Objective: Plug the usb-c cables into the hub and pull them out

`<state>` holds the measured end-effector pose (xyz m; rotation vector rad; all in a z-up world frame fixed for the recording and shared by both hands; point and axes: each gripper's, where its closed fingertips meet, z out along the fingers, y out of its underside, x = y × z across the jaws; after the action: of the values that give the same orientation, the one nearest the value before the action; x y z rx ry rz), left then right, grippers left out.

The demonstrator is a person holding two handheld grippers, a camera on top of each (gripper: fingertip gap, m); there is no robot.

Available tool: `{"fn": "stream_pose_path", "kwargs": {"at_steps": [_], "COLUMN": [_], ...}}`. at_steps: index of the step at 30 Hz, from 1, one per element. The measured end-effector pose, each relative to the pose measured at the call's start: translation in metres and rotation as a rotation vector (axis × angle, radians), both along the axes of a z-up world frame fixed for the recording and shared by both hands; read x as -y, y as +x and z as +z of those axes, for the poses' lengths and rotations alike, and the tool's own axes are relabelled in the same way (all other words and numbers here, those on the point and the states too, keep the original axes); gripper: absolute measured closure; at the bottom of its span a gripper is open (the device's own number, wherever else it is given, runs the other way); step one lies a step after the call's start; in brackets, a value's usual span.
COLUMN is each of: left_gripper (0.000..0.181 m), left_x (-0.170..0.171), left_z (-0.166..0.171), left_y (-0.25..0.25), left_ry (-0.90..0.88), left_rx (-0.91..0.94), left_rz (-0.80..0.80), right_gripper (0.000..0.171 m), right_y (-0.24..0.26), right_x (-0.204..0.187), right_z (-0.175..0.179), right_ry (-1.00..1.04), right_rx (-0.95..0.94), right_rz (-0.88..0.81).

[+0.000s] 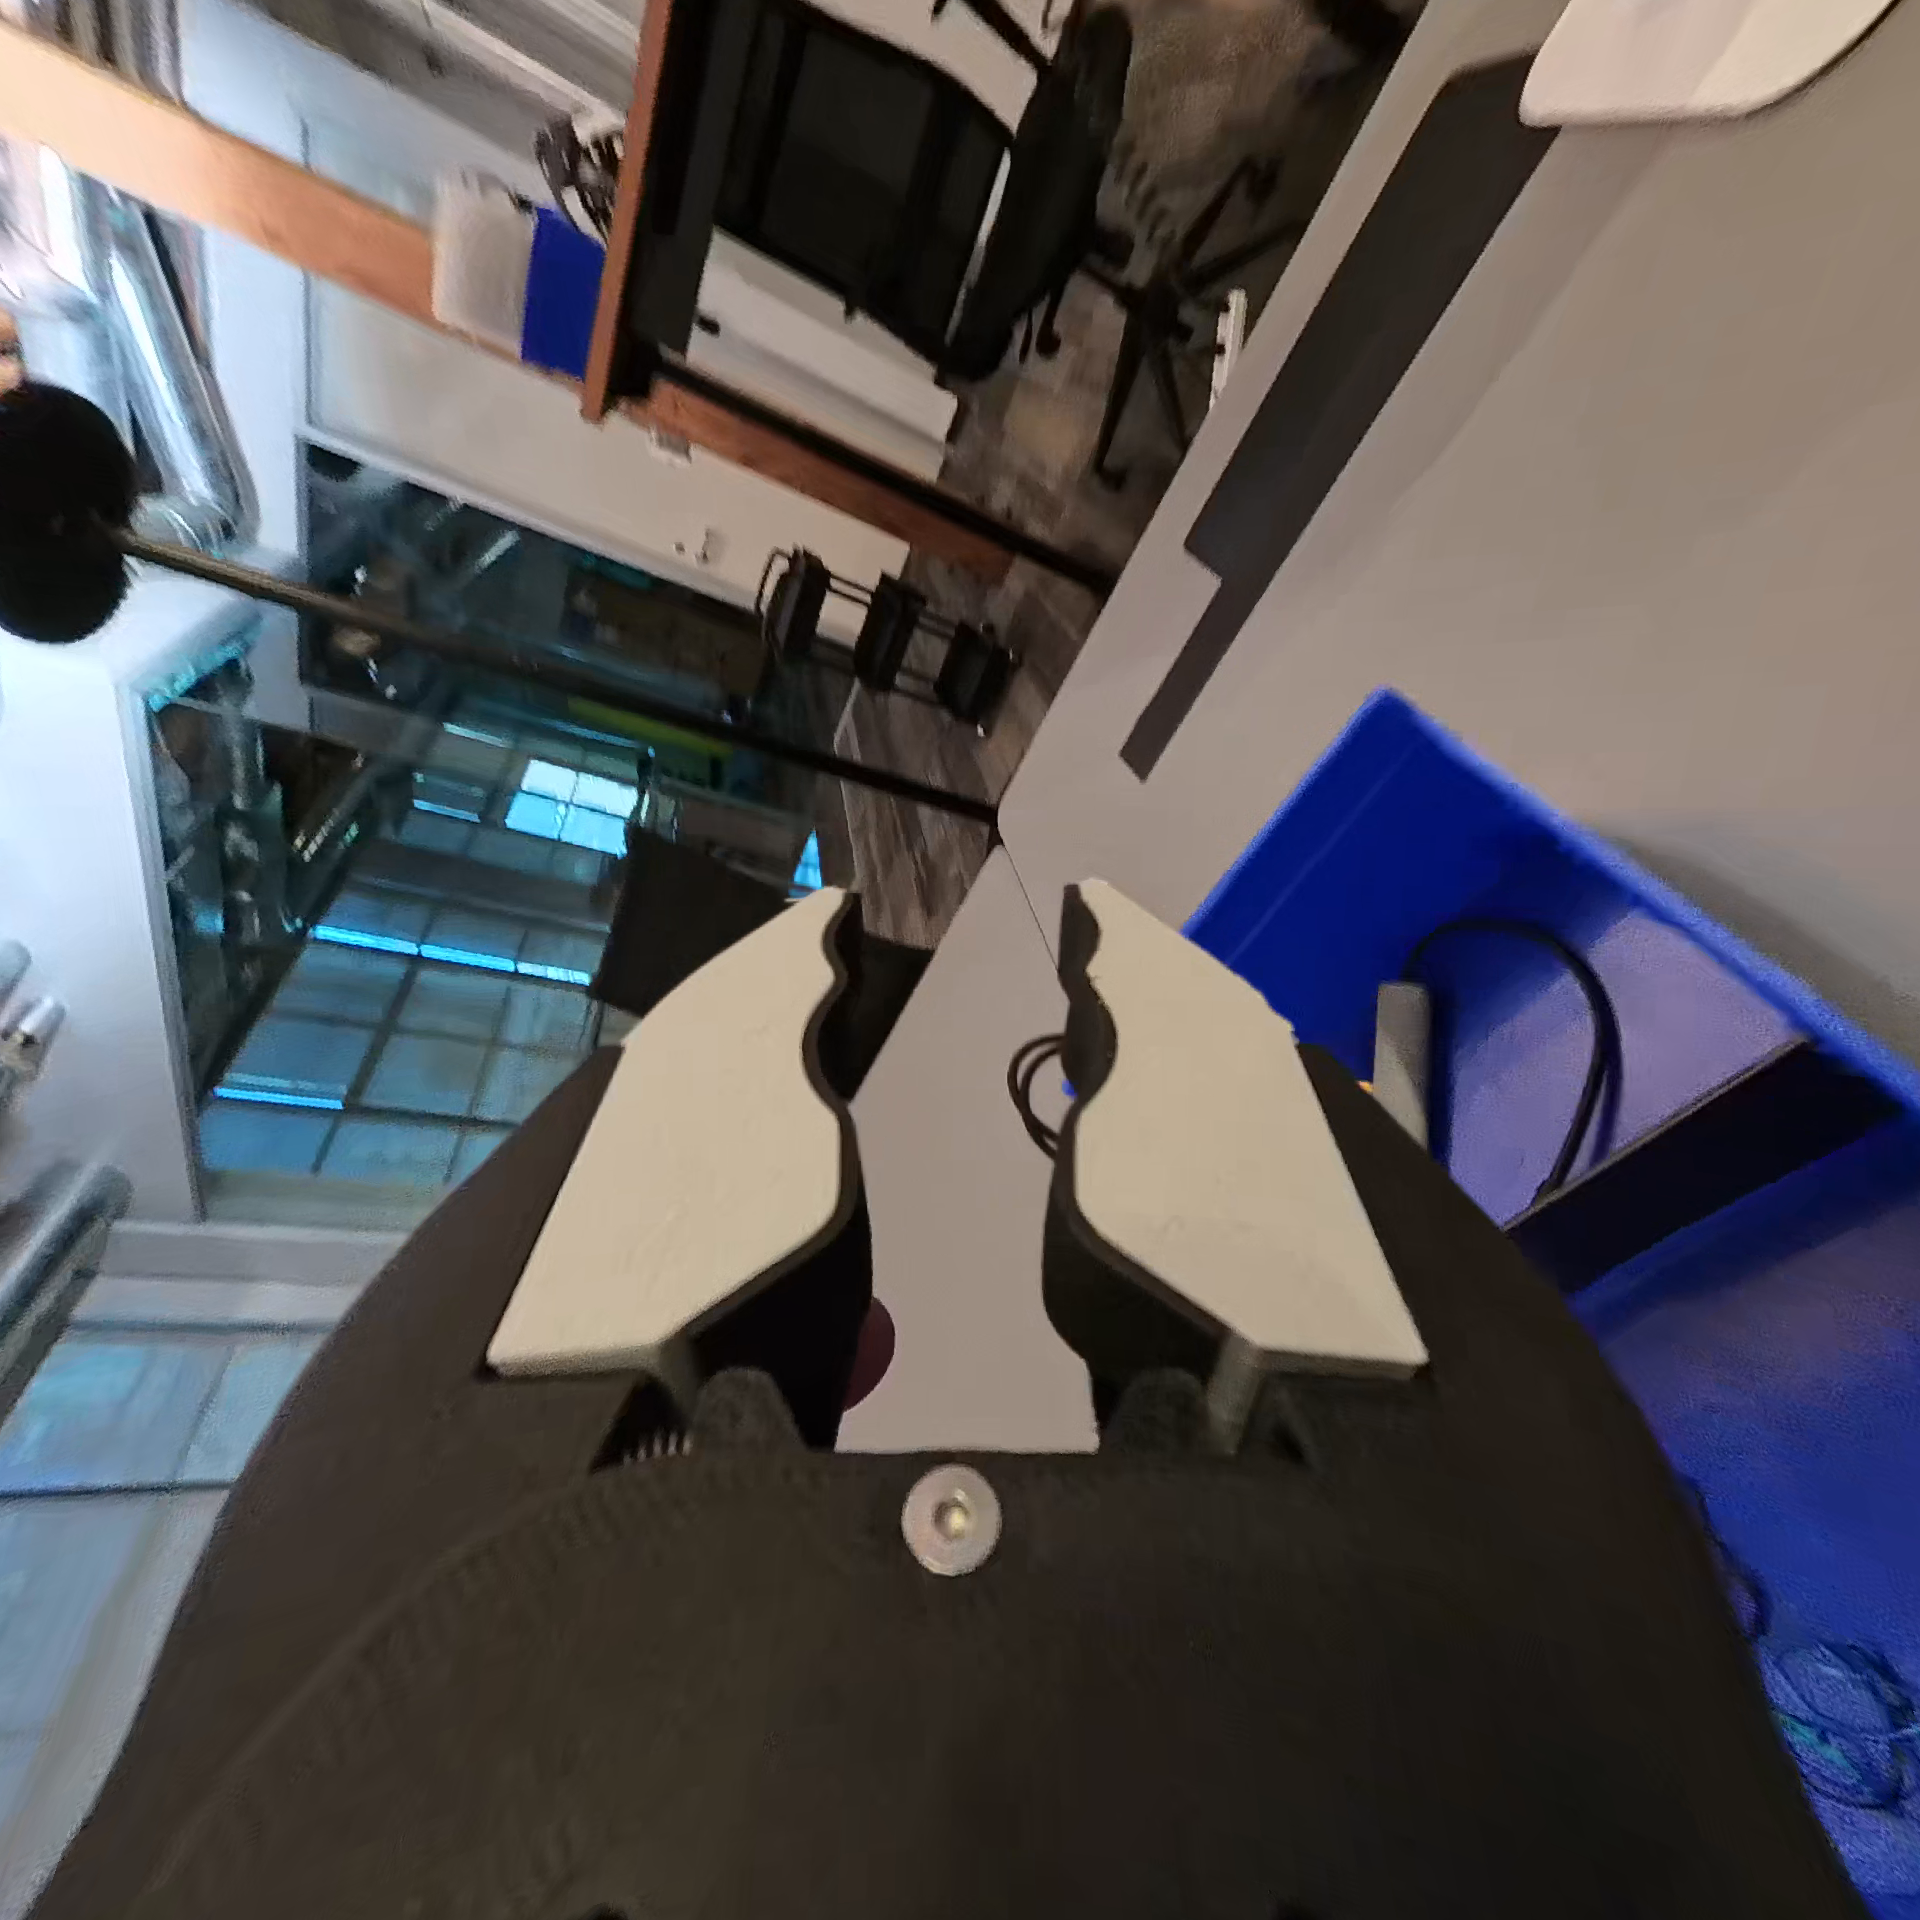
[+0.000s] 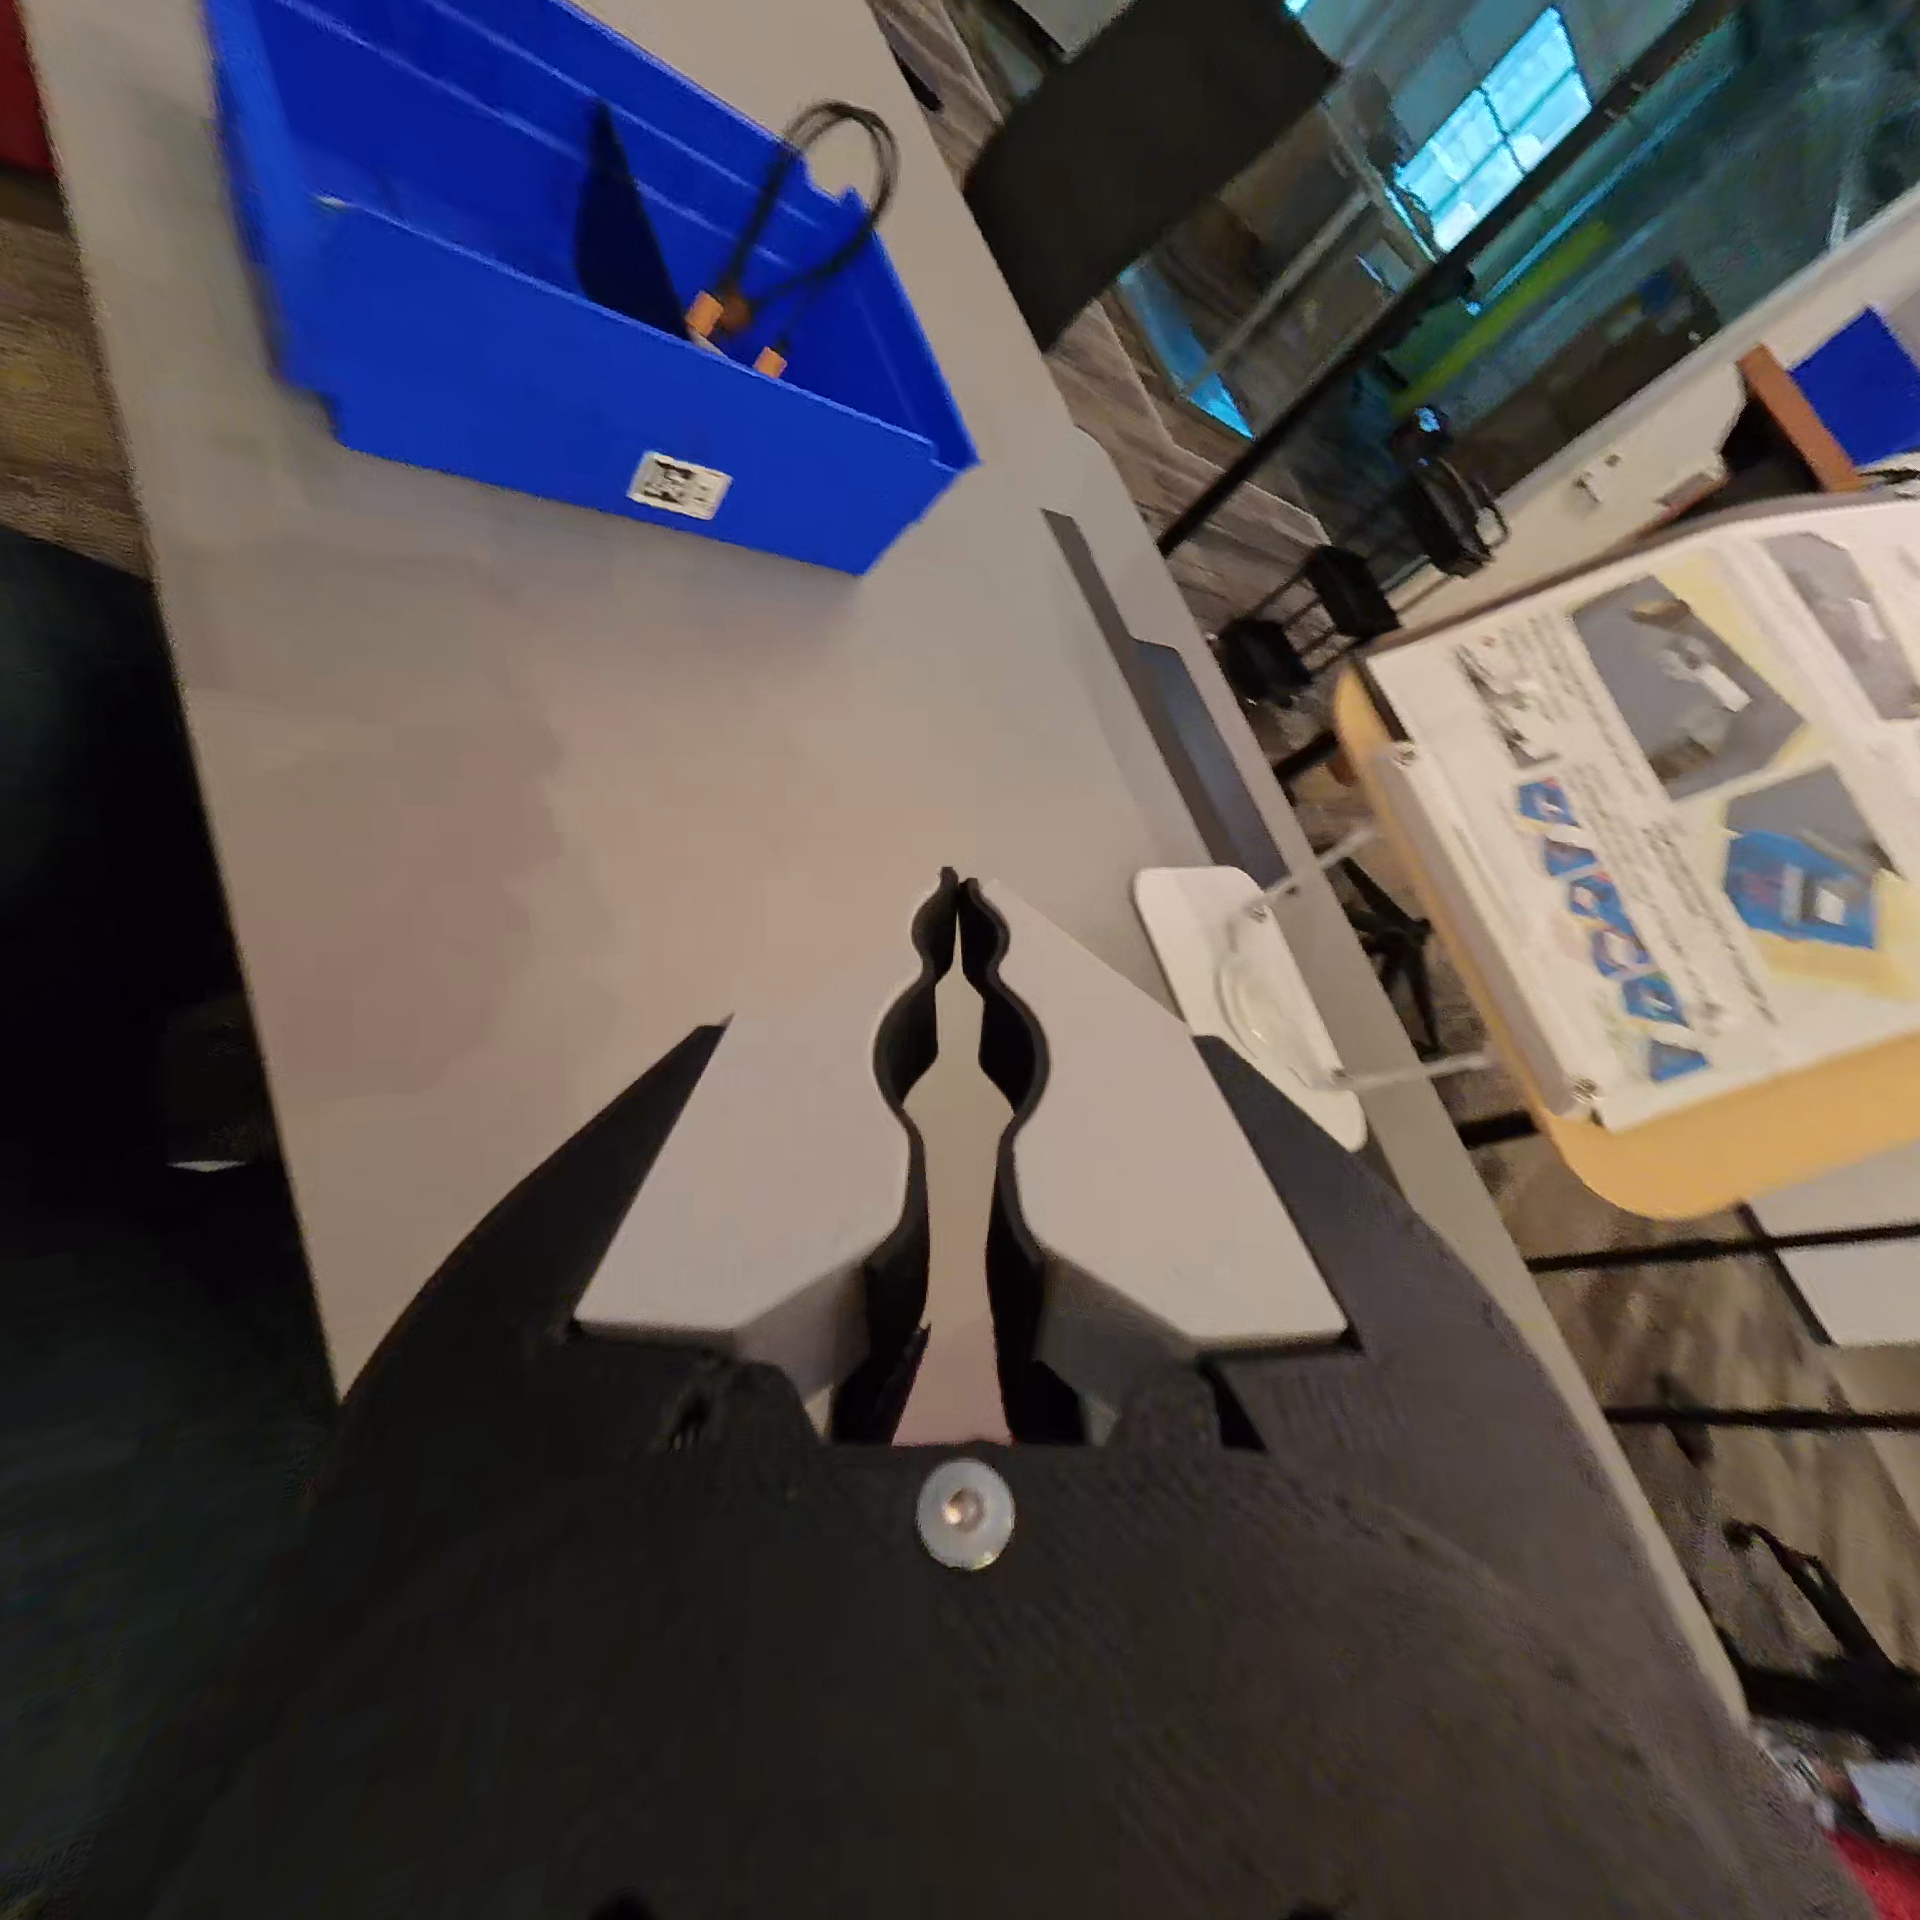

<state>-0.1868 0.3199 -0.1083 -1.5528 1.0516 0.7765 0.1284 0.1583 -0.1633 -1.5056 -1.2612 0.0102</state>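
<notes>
Both grippers are empty and held above the grey table [image 2: 582,790]; neither touches anything.

Left gripper [image 1: 961,935]: fingers apart with a clear gap between the tips, nothing between them. The view is rolled sideways, with the table edge running up through the gap.

Right gripper [image 2: 958,899]: fingers closed, tips touching, nothing pinched. It sits over bare table, well apart from the blue bin [image 2: 582,416].

Landmark is the blue bin. In the right wrist view it stands on the table beyond the fingertips, and its near wall carries a small white sticker [image 2: 681,484].
- Inside the bin: black usb-c cables [image 2: 821,197] looped, with orange-collared plug ends [image 2: 727,322] lying by a dark divider [image 2: 613,229].
- In the left wrist view the same bin [image 1: 1455,831] is just beside the left gripper's right-hand finger. A grey block, likely the hub [image 1: 1403,1060], rests in it with a black cable [image 1: 1590,1039] arcing over it (whether it is plugged in I cannot tell, blurred).
- A second small coil of black cable [image 1: 1034,1091] shows between the fingers, partly hidden by the finger nearest the bin. Whether it lies in the bin or on the table is unclear.

Well away from the bin, at the table's far edge beside the right gripper: a white stand base [image 2: 1236,997] holding a tilted printed sheet [image 2: 1662,790].
</notes>
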Motion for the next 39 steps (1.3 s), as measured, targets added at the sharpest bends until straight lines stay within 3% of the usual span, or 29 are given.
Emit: {"fn": "stream_pose_path", "kwargs": {"at_steps": [6,12,26,31,39], "left_gripper": [0.141,0.144,0.148,0.156,0.16], "left_x": [-0.027,-0.044,-0.065,-0.082,-0.11], "left_z": [-0.038,-0.059,-0.108,-0.1,-0.111], "left_y": [-0.062,-0.094,-0.101,-0.111,-0.128], "left_ry": [-0.078,-0.1,-0.256,-0.214,-0.301], "left_rx": [0.022,0.053,0.066,0.1,0.223], "left_rz": [0.168,0.226,0.169,0.192,0.186], "right_gripper": [0.171,0.171,0.171,0.171,0.171], "right_y": [-0.034,-0.06,-0.096,-0.102,-0.104], "right_x": [0.017,0.031,0.058,0.062,0.06], "right_z": [-0.023,-0.04,-0.044,-0.051,-0.063], "right_ry": [-0.053,-0.132,-0.354,-0.362,-0.377], "right_rx": [-0.013,-0.081,-0.245,-0.268,-0.272], "right_rz": [0.067,0.097,0.143,0.146,0.151]}}
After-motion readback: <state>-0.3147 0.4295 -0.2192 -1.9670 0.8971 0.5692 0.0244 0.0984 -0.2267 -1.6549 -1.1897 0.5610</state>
